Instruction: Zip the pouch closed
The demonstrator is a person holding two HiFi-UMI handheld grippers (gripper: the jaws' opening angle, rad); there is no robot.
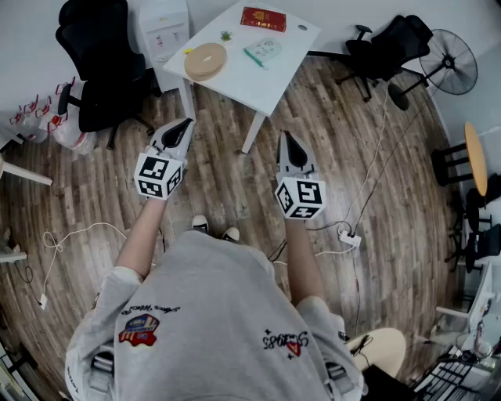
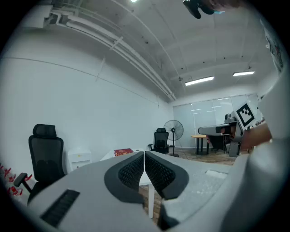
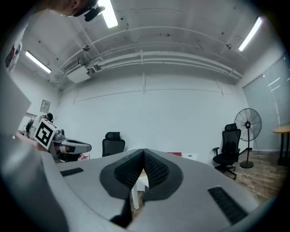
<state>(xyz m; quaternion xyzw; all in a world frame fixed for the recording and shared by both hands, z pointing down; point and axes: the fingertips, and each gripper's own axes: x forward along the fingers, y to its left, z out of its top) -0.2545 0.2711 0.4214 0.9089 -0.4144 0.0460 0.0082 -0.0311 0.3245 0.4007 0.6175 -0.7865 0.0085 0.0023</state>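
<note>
Pale flat pouch (image 1: pixel 264 50) on white table (image 1: pixel 282 77) at 12 o'clock, contents unreadable. Round tan disc (image 1: pixel 206 60) at its 9, red book (image 1: pixel 263 18) at its 12. Left claw (image 1: pixel 187 123) and right claw (image 1: pixel 287 138) pressed together, empty, over wood-plank floor (image 1: pixel 376 180).

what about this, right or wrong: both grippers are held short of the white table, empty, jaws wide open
Wrong on the jaws: the left gripper and right gripper are both shut, jaws together, as each gripper view shows. Both are empty and short of the white table.
</note>
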